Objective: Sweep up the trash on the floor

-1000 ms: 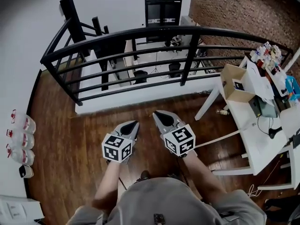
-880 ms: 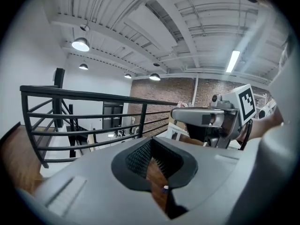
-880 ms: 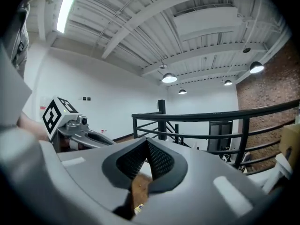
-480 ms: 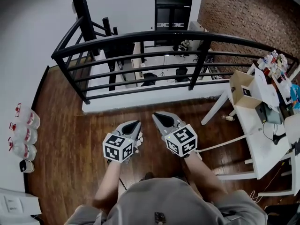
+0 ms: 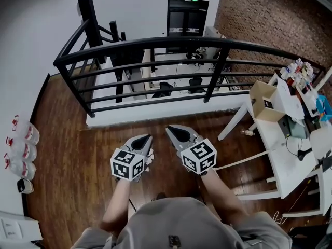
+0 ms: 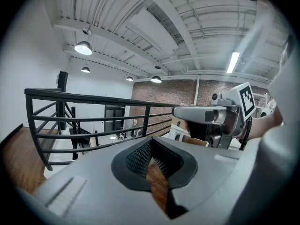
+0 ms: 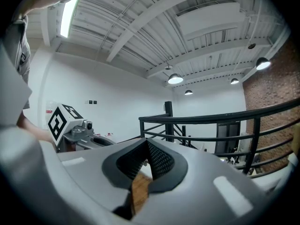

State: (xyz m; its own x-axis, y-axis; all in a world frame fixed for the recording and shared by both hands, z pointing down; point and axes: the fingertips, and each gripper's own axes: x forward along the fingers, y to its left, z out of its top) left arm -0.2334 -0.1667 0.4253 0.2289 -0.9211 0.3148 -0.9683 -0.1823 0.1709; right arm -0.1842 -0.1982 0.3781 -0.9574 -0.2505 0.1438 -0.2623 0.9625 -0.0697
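Both units are held side by side over the wooden floor [image 5: 67, 139], noses toward the black railing [image 5: 155, 41] on the far side. They are close together but not touching.

The left hand-held gripper [image 5: 146, 138] has its jaws together with nothing between them. The right hand-held gripper [image 5: 170, 130] also has its jaws together and is empty.

Trash: the one loose item I can pick out is a small pale object [image 5: 248, 133]. It lies on the floor at right, just beside a leg of the white counter [image 5: 282, 157], and is too small to identify.

An open cardboard box [image 5: 262, 101] sits at that counter's far end. A row of plastic jugs [image 5: 19, 152] stands against the left wall.
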